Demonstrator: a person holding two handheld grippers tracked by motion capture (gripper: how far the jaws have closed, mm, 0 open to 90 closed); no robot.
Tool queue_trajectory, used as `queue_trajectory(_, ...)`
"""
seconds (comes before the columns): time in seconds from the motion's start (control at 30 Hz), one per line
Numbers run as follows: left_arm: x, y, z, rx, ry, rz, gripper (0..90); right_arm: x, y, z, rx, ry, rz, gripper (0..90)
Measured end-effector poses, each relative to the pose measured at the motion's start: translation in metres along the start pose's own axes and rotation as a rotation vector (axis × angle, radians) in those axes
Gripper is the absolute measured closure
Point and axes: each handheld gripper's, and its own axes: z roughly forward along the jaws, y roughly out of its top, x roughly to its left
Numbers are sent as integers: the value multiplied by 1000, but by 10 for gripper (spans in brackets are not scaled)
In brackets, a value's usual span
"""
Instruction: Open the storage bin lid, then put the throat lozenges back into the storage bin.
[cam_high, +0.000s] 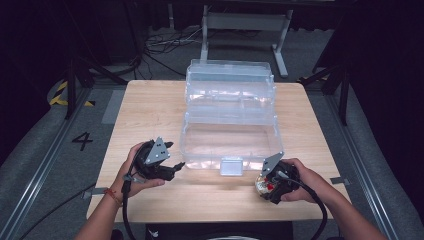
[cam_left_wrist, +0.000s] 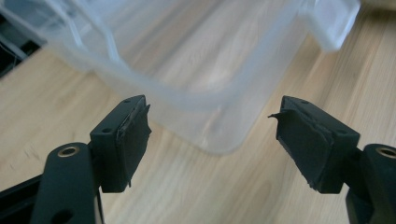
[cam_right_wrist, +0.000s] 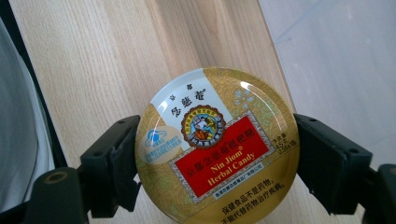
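Two risks: right gripper (cam_right_wrist: 217, 163), clamped on the round candy tin (cam_right_wrist: 217, 151), may drop it short of the clear box (cam_high: 227, 145), or the empty, wide-apart left gripper (cam_left_wrist: 212, 140) nudges the box.

Black grippers (cam_high: 176, 167), grey three-cornered plates (cam_high: 159, 149)

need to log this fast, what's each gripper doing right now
Left gripper: open, nothing between its fingers.
Right gripper: shut on the round gold and red herbal candy tin.

A light wooden desk (cam_high: 150, 110) stands on grey floor (cam_high: 45, 140) marked with a black "4" (cam_high: 82, 141). Behind it, dark surroundings hold a grey metal stand (cam_high: 245, 25) and loose cables (cam_high: 165, 45).
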Motion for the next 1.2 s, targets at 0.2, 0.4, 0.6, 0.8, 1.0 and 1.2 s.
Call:
queue_trajectory(0.2, 1, -34, 12, 75, -54, -59, 262, -1, -3, -5, 1, -6, -3, 203)
queue_trajectory(0.4, 4, -55, 26, 114, -92, -106, 264, -2, -3, -16, -8, -10, -17, 203)
queue_trajectory(0.6, 8, -62, 31, 123, -110, -135, 267, -2, -1, -27, -8, -24, -33, 203)
queue_trajectory(0.8, 13, -72, 35, 125, -152, -160, 243, -5, -4, -46, -12, -44, -46, 203)
queue_trajectory(1.0, 13, -74, 35, 113, -131, -164, 244, -10, -4, -73, -32, -92, -73, 203)
queue_trajectory(1.2, 13, -74, 36, 116, -124, -167, 229, -18, 3, -89, -33, -126, -82, 203)
